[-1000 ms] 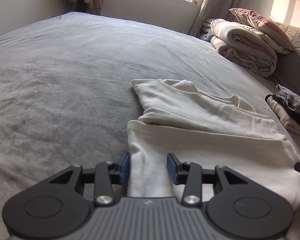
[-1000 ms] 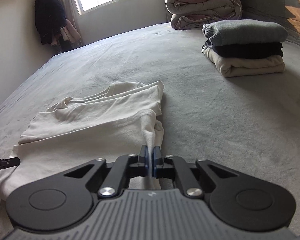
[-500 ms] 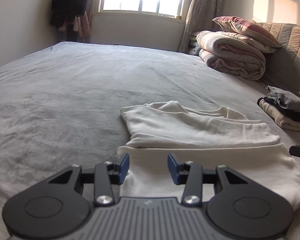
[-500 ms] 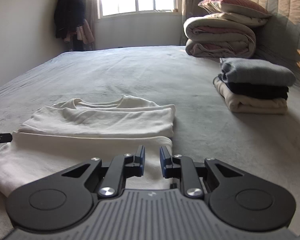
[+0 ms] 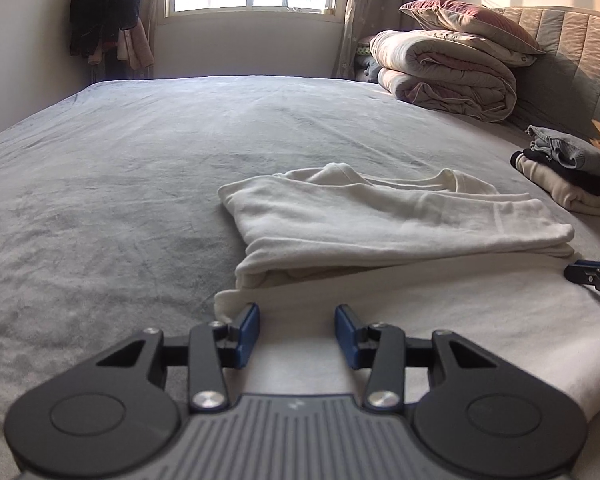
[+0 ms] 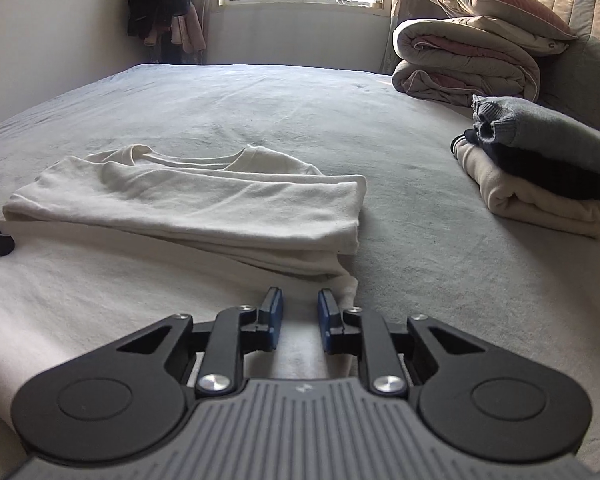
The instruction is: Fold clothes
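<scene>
— Where's the shirt [image 5: 400, 232]?
— Half-folded on the bed [image 5: 120, 168].
— And each gripper?
— Left gripper [image 5: 297, 334] parted, right gripper [image 6: 299, 322] just opened narrowly; both seemingly over the hem, gripping nothing.

The right gripper [image 6: 299, 312] has just opened a little over the white shirt [image 6: 188, 204] on the bed [image 6: 420, 240]. Folded clothes [image 6: 540, 168] sit nearby.
</scene>
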Action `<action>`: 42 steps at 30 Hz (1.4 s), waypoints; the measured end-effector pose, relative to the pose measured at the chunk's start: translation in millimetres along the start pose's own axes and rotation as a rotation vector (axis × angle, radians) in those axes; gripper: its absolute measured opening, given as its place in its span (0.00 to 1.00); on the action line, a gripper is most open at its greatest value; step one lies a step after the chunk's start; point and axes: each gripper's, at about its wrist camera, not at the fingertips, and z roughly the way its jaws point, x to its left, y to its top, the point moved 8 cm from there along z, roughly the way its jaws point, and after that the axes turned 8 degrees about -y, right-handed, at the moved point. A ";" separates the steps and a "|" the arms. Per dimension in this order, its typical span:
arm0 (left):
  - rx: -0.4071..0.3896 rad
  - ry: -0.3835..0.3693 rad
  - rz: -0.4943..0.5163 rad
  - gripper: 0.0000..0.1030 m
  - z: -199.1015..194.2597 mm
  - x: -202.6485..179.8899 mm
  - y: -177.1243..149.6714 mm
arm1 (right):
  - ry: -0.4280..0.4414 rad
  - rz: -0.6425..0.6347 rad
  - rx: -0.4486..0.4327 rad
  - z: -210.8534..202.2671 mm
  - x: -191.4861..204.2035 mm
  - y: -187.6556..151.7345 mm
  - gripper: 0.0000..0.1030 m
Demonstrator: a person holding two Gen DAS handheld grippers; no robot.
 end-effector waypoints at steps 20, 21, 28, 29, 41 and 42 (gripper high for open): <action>0.019 -0.269 0.184 0.48 -42.4 -57.8 -36.4 | 0.238 -0.146 -0.049 -68.7 72.5 -30.1 0.50; 0.016 -0.265 0.178 0.48 -45.5 -52.1 -37.5 | 0.236 -0.133 -0.045 -69.5 66.5 -31.0 0.50; -0.008 -0.272 0.110 0.48 -68.2 -14.1 -47.3 | 0.222 -0.101 -0.046 -80.8 21.8 -40.2 0.50; -0.009 -0.272 0.103 0.48 -70.7 -10.2 -48.8 | 0.220 -0.097 -0.045 -82.7 15.3 -41.8 0.50; 0.005 -0.258 0.098 0.52 -95.3 3.0 -56.5 | 0.182 0.021 0.010 -90.6 -35.3 -50.1 0.55; 0.018 -0.259 0.081 0.55 -96.5 5.6 -57.0 | 0.183 0.030 0.015 -91.7 -36.6 -50.2 0.55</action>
